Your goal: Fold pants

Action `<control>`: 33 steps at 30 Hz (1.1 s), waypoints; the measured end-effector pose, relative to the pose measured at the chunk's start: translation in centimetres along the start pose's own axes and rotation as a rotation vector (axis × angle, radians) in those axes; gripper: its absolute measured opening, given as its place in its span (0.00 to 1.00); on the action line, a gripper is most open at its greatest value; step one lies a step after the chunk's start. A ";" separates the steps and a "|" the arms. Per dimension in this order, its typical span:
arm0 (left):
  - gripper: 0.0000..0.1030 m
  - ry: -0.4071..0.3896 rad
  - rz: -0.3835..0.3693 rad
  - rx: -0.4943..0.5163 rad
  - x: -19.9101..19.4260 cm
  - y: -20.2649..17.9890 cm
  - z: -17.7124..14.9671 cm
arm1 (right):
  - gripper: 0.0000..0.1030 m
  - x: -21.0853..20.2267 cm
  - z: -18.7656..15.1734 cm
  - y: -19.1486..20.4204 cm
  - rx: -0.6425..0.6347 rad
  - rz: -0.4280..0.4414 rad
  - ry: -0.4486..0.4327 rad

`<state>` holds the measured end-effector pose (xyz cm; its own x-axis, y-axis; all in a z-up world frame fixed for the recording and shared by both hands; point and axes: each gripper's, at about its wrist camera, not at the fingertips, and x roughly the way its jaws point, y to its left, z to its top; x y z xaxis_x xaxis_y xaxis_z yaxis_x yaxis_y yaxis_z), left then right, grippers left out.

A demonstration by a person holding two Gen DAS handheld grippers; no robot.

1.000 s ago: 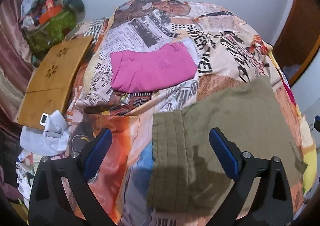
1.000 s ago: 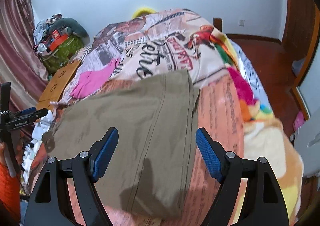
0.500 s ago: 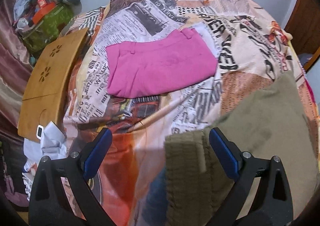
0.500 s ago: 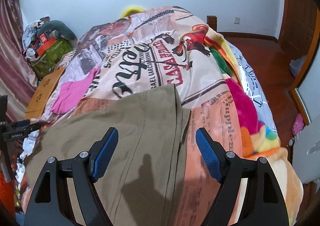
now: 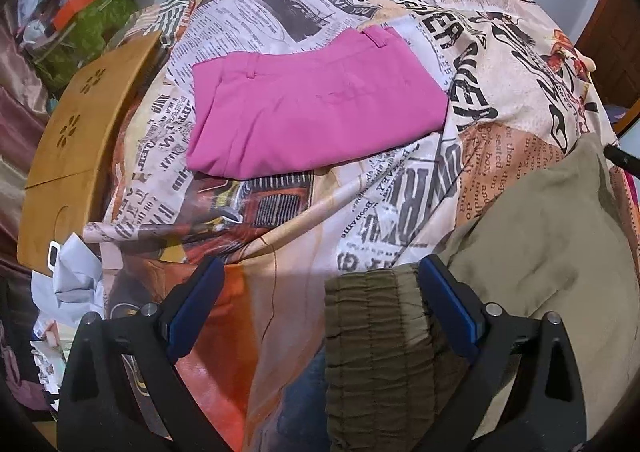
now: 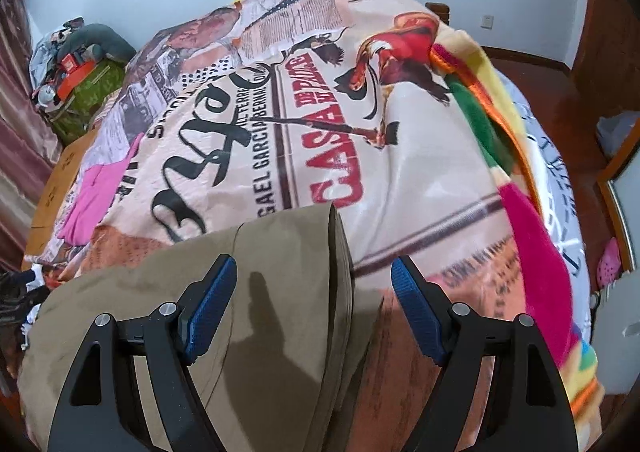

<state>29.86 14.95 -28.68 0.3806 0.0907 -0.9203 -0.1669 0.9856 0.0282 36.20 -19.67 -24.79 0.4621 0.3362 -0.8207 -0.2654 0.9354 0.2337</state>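
Two pairs of pants lie on the bed: one olive pair and one pink folded pair. One printed blanket covers the bed. One wooden board sits at the bedside. Two grippers are present: left gripper, right gripper.

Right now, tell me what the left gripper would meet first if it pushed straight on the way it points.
Most likely the ribbed waistband end of the olive pants, which lies between the open fingers of the left gripper toward the right one. The printed bedspread lies under it. Depth is unclear.
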 end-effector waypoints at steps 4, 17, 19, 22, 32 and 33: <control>0.96 -0.004 -0.004 0.008 0.5 -0.4 -0.4 | 0.58 1.5 0.2 0.3 -0.012 0.026 0.035; 0.96 -0.061 0.047 -0.034 0.7 0.2 -1.0 | 0.05 2.3 -0.4 0.9 -0.090 -0.058 -0.012; 0.96 -0.065 0.059 -0.045 0.7 0.3 -1.0 | 0.04 2.3 -0.4 1.0 -0.105 -0.088 -0.026; 0.96 -0.067 0.085 -0.058 0.7 0.4 -1.0 | 0.04 2.6 -0.2 1.1 -0.125 -0.121 -0.024; 0.92 -0.098 0.157 -0.043 -2.3 0.3 -0.6 | 0.15 0.6 0.7 1.0 -0.071 -0.103 0.016; 0.92 -0.098 0.110 -0.057 -2.9 0.5 -0.6 | 0.20 0.1 0.6 0.9 -0.053 -0.075 0.020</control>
<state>28.13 15.10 -26.24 0.4436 0.2135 -0.8704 -0.2624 0.9596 0.1016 36.52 -18.74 -24.32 0.4652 0.2621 -0.8455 -0.2749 0.9507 0.1435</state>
